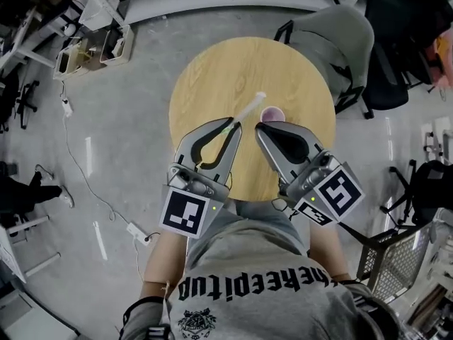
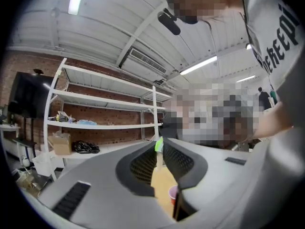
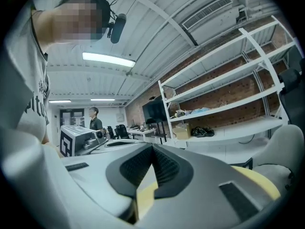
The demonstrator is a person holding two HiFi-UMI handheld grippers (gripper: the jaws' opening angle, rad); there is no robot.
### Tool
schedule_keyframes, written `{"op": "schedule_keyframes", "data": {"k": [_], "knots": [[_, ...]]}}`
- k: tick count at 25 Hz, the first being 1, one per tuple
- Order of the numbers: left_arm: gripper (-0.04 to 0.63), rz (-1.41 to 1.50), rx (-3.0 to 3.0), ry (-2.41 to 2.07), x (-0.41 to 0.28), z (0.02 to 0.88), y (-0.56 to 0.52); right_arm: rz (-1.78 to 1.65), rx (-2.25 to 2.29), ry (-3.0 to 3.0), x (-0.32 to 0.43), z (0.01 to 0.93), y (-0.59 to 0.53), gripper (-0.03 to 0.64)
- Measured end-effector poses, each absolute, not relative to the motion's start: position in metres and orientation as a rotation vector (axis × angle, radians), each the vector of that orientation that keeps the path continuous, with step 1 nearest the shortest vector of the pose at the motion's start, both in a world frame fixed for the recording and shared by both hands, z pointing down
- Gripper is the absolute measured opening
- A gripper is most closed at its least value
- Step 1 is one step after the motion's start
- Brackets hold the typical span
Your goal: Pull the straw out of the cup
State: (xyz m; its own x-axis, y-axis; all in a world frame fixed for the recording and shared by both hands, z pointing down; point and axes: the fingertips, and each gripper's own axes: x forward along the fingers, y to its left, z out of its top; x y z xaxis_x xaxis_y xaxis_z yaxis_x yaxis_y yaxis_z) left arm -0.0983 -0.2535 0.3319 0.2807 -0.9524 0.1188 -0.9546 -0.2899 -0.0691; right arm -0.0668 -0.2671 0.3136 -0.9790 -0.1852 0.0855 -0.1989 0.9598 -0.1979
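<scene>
The left gripper [image 1: 233, 124] has its fingers pinched on the green end of the thin white plastic straw [image 1: 248, 108]. Its white length slants away to the far right over the round wooden tabletop [image 1: 212, 69], passing just left of the small pink cup [image 1: 272, 114]. The straw looks clear of the cup, so the pull appears done. Gripping the very end leaves the whole length free to slide out. The right gripper [image 1: 260, 127] points at the cup's near side, fingers pressed together on nothing, probably placed to steady the cup.
</scene>
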Motion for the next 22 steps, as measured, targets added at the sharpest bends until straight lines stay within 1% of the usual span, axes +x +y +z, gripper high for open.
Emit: {"op": "schedule_keyframes", "data": {"k": [9,16,22], "knots": [[0.074,0.135,2.486,-1.994,-0.125,0.307,-0.241,0.298,0.145,-3.047,-0.102,0.308,-0.258,-0.003],[0.074,0.071,2.46,-2.066,-0.148,0.299,-0.217,0.219,0.072,-3.046,-0.129,0.309,-0.236,-0.003],[0.074,0.067,2.449,-2.104,-0.154,0.293,-0.21,0.144,0.053,-3.046,-0.135,0.303,-0.23,-0.004]]}}
